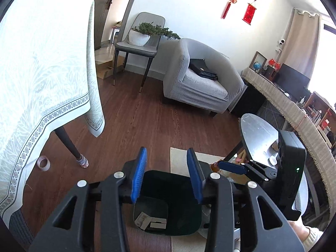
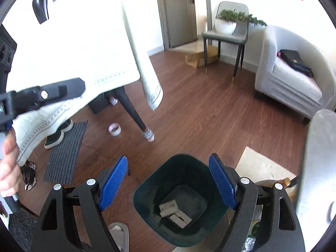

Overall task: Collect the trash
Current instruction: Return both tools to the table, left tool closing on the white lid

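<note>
A dark green trash bin (image 2: 180,201) stands on the wood floor below both grippers; it also shows in the left wrist view (image 1: 168,203). Two small white boxes (image 2: 175,212) lie at its bottom, also seen in the left wrist view (image 1: 150,220). My right gripper (image 2: 168,184) is open and empty, above the bin's rim. My left gripper (image 1: 166,174) is open and empty, above the bin. The right gripper's blue finger (image 1: 231,167) shows at the right of the left wrist view. The left gripper's body (image 2: 42,96) shows at the left of the right wrist view.
A table with a pale tablecloth (image 1: 42,73) stands at the left, its leg (image 1: 71,145) near a tape roll (image 1: 43,163) on the floor. A grey armchair (image 1: 199,77), a chair with a plant (image 1: 140,37), a round metal side table (image 1: 258,138), a beige rug (image 2: 260,166) and a dark mat (image 2: 65,153) are around.
</note>
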A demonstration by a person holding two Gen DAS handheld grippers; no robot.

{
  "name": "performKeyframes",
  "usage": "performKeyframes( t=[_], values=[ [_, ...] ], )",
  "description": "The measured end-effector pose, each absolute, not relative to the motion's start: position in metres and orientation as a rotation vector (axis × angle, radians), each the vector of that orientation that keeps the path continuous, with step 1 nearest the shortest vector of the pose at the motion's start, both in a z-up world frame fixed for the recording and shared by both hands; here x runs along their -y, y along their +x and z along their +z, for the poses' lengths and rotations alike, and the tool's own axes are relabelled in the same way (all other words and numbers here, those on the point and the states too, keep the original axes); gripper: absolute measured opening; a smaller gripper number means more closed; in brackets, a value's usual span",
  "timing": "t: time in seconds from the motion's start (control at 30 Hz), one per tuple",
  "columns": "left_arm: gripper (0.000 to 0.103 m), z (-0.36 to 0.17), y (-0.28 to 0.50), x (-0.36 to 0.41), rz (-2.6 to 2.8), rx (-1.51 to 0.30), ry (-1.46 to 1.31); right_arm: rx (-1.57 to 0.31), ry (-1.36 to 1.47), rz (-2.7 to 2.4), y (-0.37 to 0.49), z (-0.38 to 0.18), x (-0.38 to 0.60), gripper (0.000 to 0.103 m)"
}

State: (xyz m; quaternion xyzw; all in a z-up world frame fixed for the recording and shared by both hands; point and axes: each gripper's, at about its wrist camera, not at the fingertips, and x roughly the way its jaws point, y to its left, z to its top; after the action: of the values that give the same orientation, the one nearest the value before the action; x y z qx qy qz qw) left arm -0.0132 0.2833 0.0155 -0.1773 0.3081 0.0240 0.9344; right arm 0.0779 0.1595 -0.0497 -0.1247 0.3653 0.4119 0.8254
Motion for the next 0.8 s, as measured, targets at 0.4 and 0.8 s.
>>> performKeyframes(
  t=[0.4, 0.8],
  values=[
    [0.059, 0.035, 0.021, -0.204, -0.019, -0.583, -0.304, -0.672, -0.182, 0.753, 0.098, 0.005, -0.063, 0.075],
    [0.080, 0.024, 0.058, -0.119, -0.098, -0.633, -0.246, -0.645, -0.106, 0.564, 0.116, 0.017, 0.059, 0.087]
  ],
)
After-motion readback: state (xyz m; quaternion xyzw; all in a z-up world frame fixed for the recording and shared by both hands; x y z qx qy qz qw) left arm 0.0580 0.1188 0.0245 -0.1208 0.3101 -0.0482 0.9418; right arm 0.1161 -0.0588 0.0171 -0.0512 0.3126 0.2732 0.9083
